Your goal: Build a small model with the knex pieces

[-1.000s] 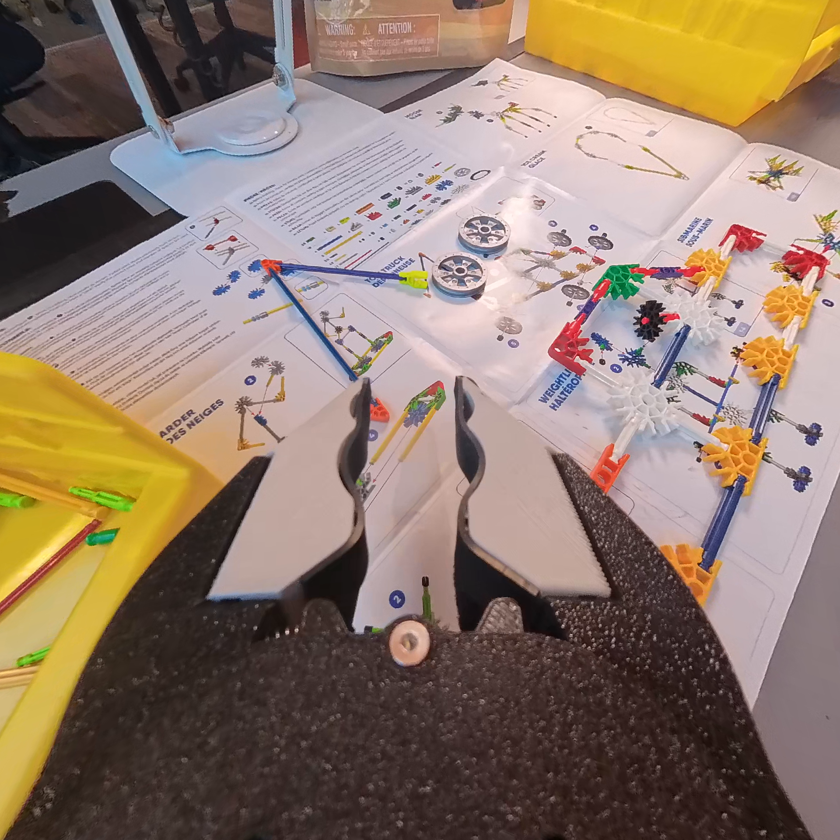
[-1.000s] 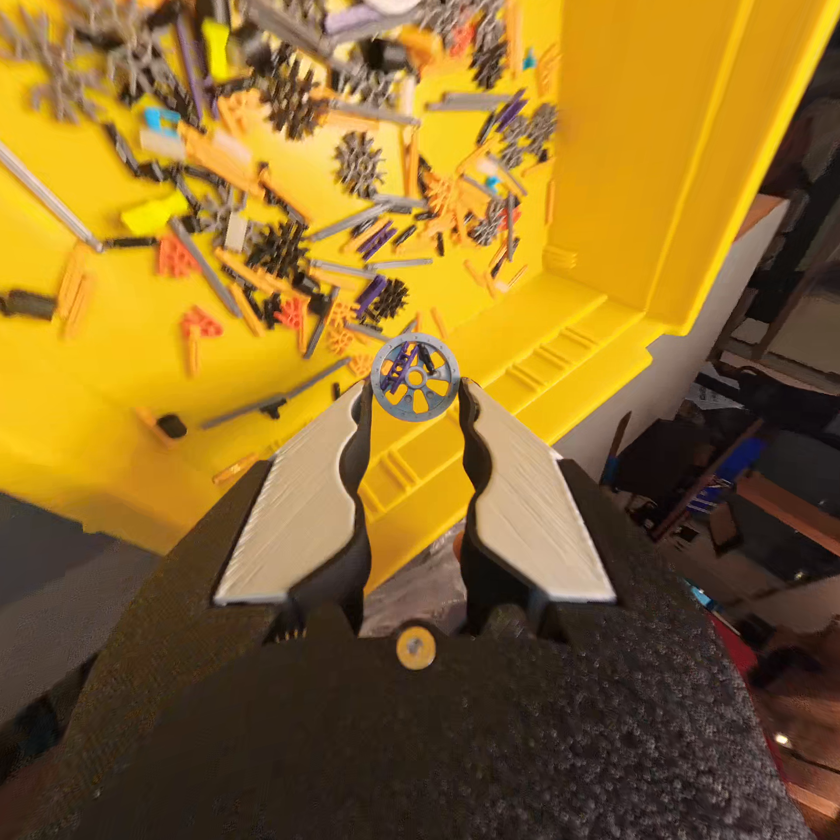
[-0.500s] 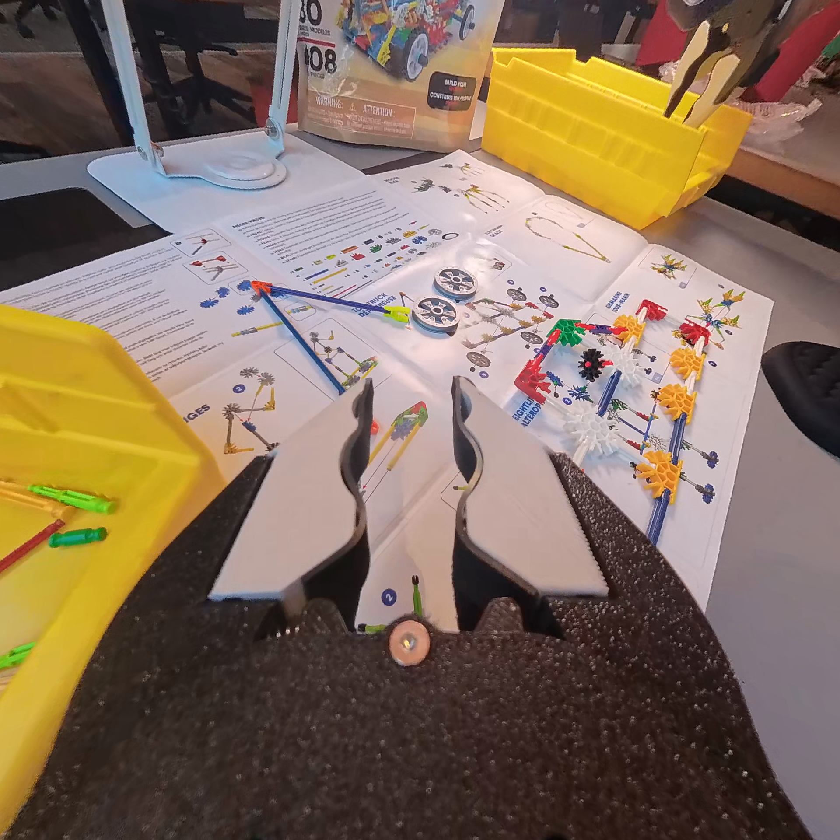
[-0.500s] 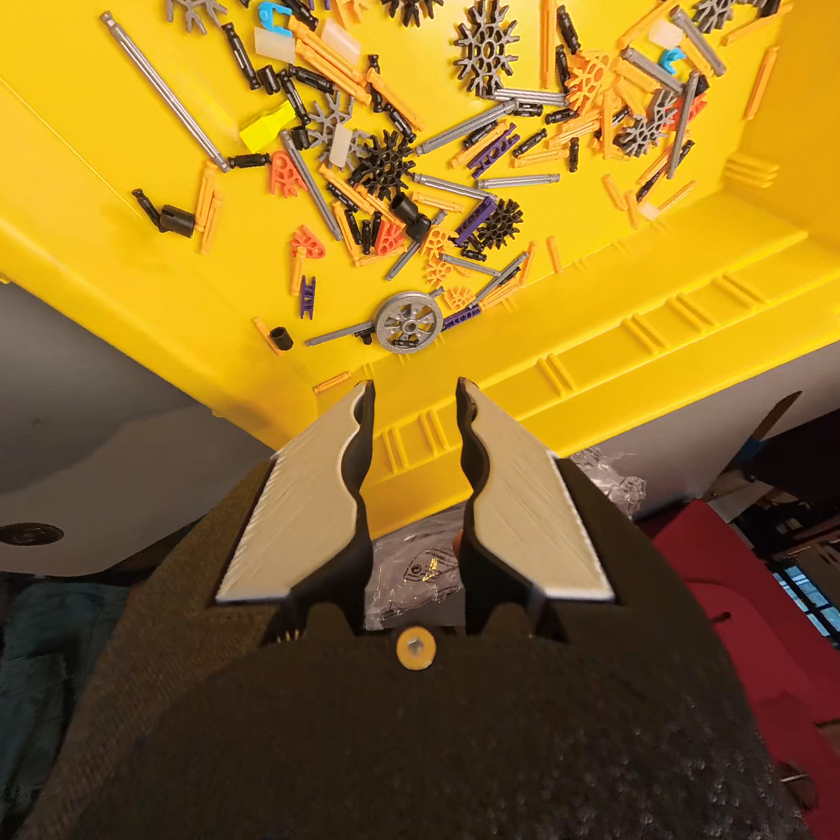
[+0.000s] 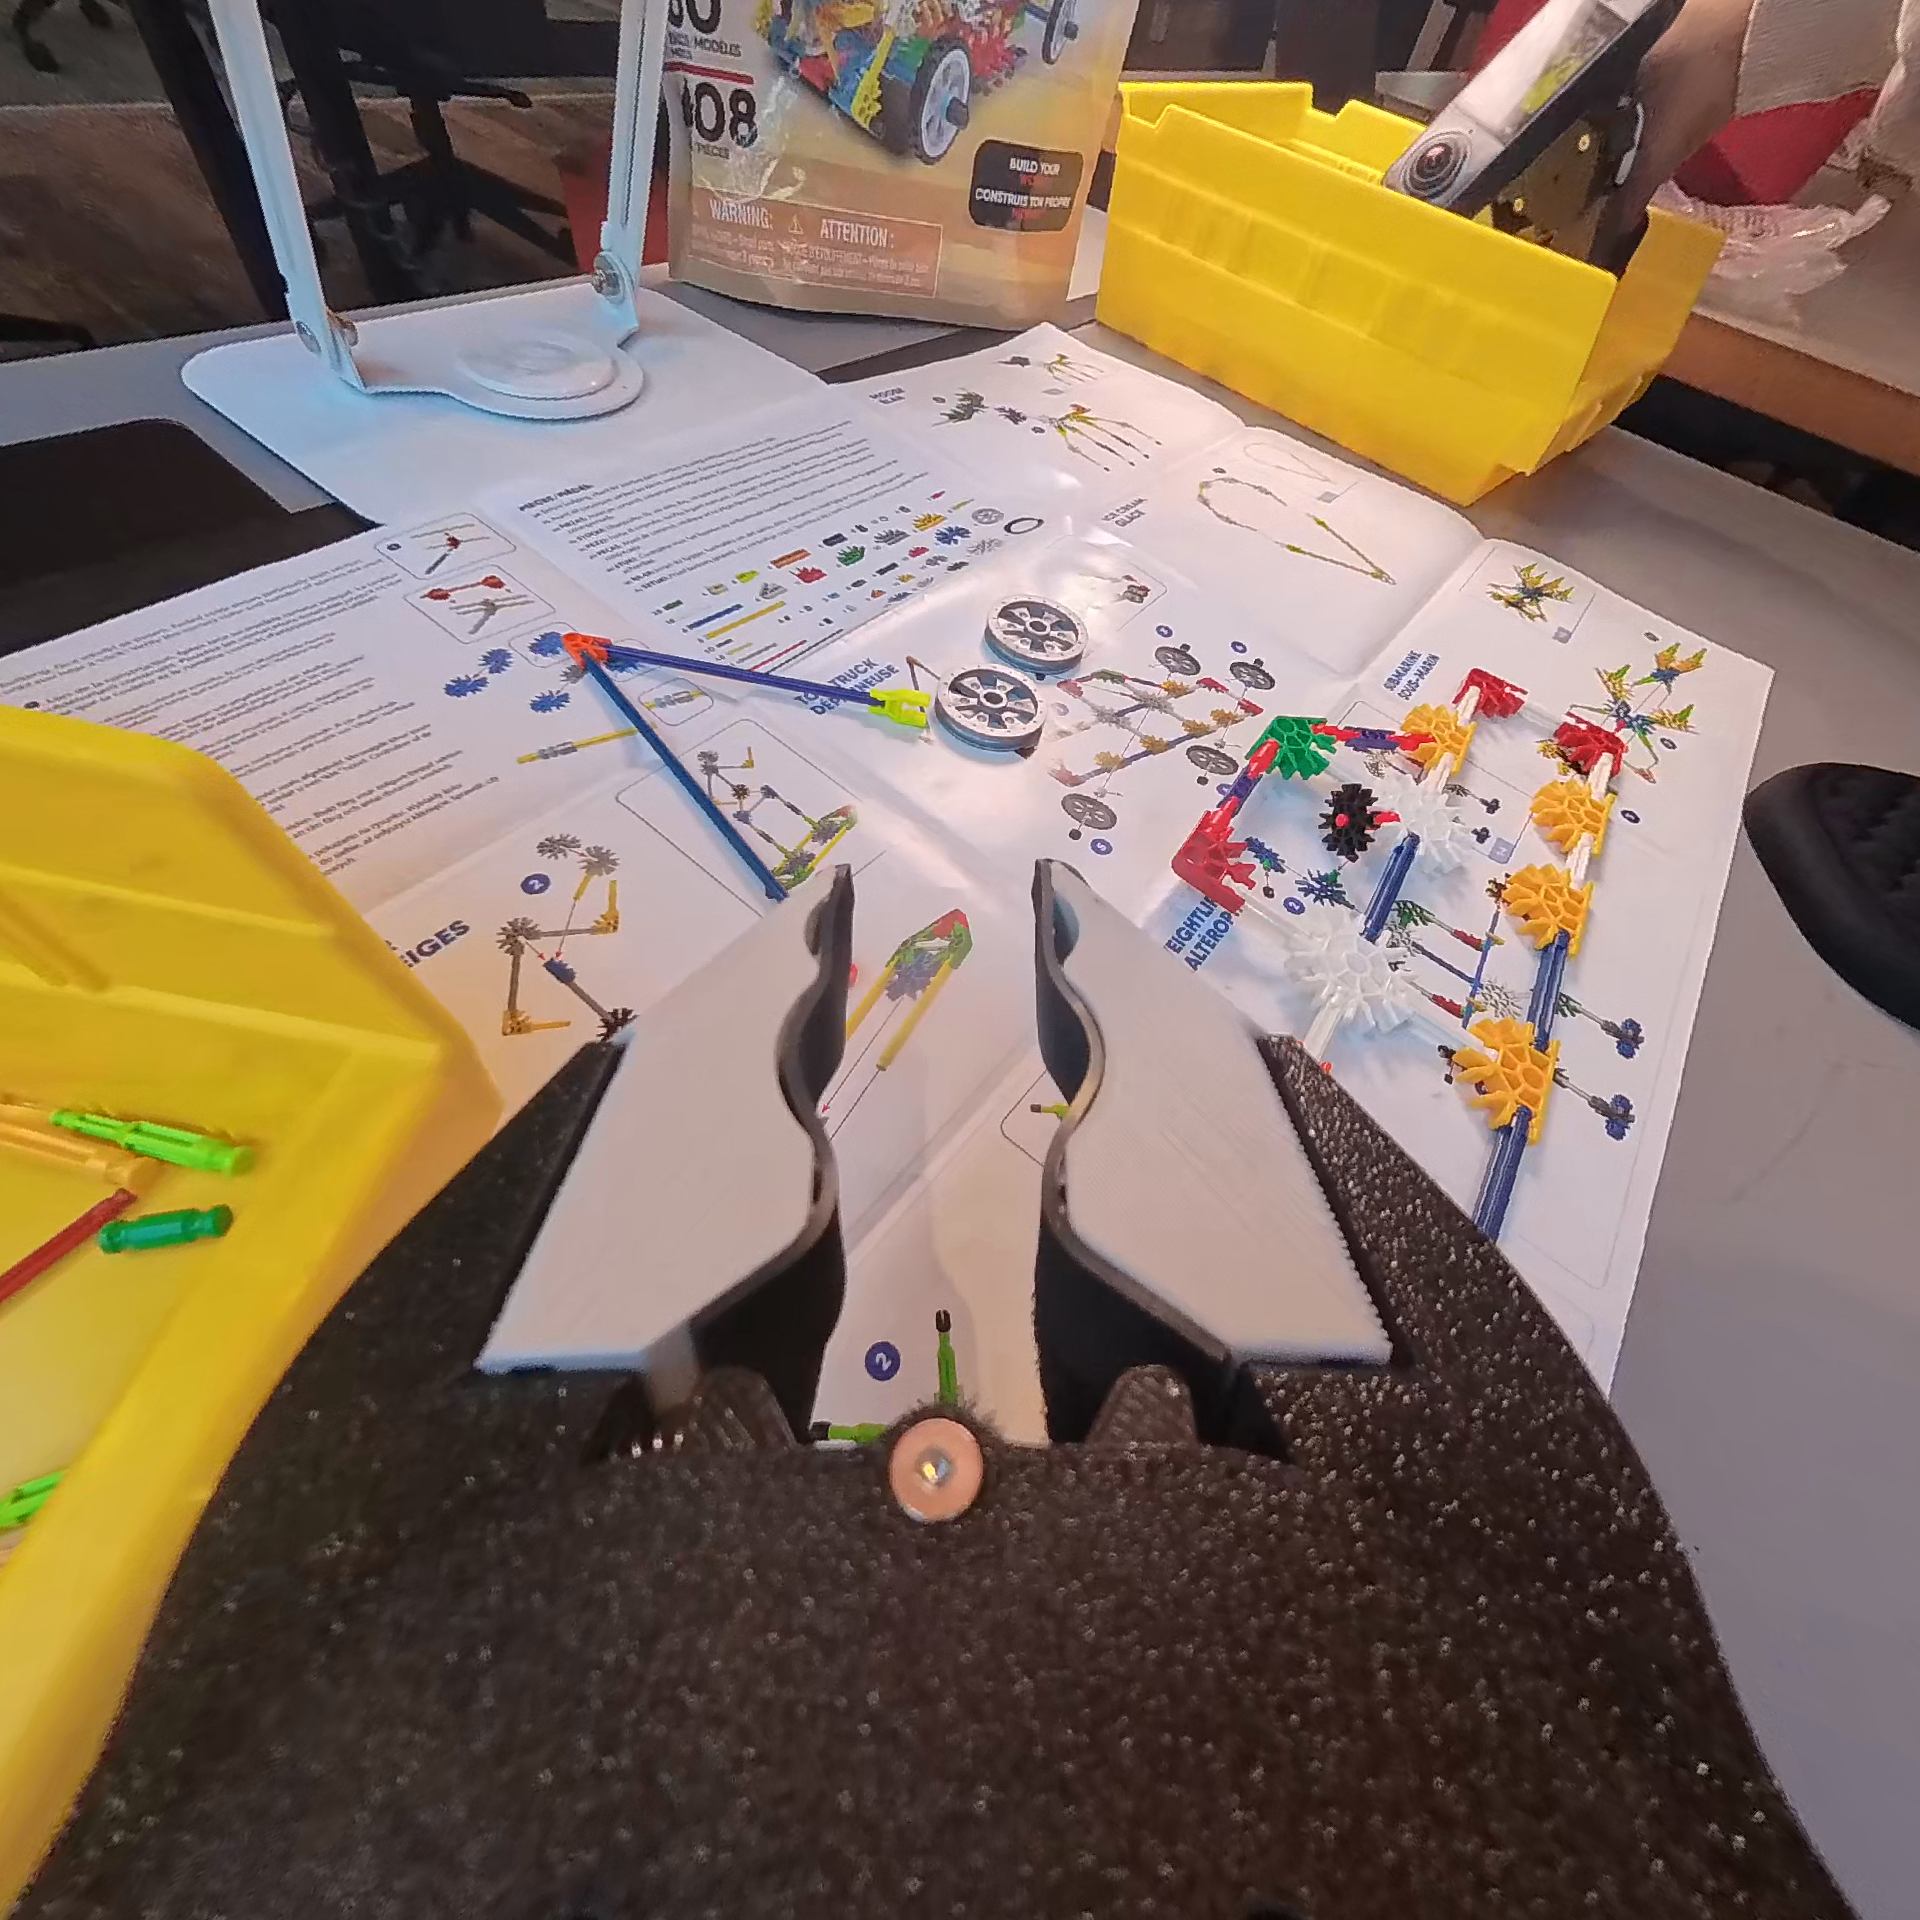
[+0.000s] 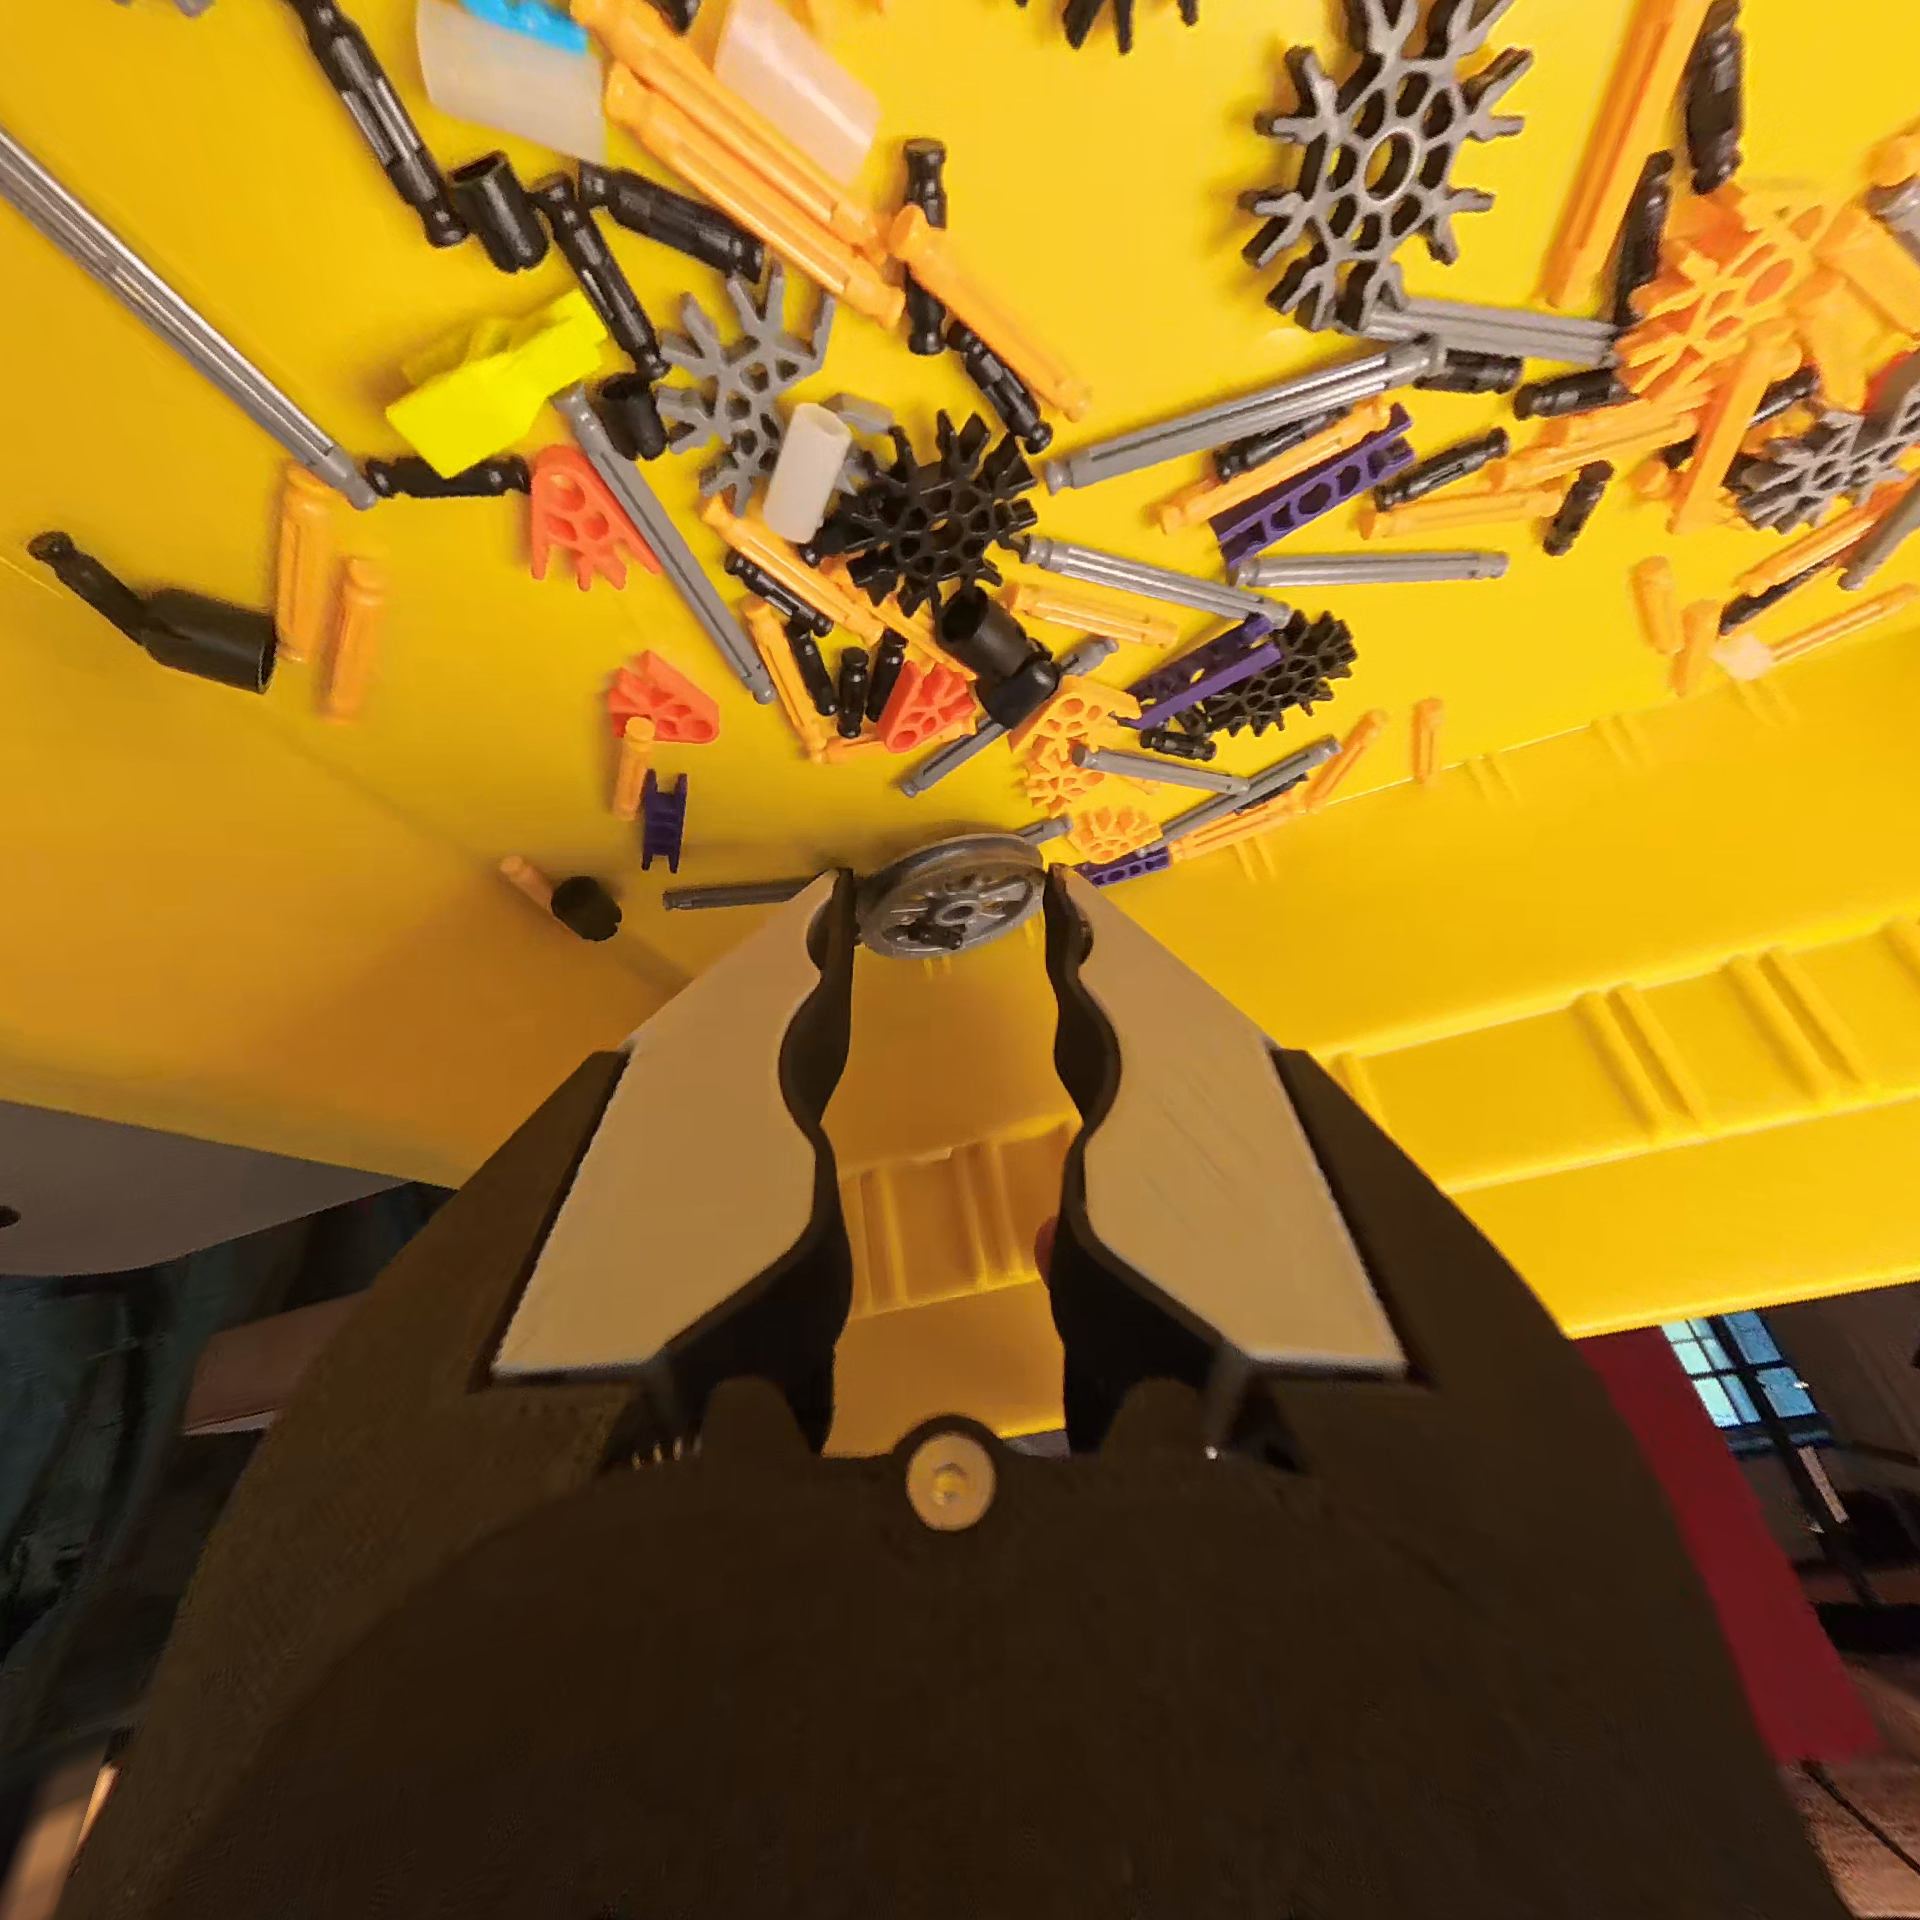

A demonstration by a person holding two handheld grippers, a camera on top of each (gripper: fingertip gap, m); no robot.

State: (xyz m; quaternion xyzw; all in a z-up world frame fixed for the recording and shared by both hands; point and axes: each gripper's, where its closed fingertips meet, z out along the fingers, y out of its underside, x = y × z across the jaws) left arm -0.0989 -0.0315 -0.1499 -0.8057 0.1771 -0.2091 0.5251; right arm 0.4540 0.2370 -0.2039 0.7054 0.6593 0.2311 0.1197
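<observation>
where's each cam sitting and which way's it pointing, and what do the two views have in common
Left wrist view: rides the left gripper, facing forward and down over the instruction sheet; its own open fingers show, the yellow tray beside them.
Right wrist view: rides the right gripper, facing into the yellow bin of loose parts; its fingers flank a grey wheel, grip unclear.
Shared: the left view shows that bin far off, with the right gripper's body above it.

White lamp base (image 5: 520,369) and printed pouch (image 5: 883,156) stand behind the instruction sheet (image 5: 1039,582).
</observation>
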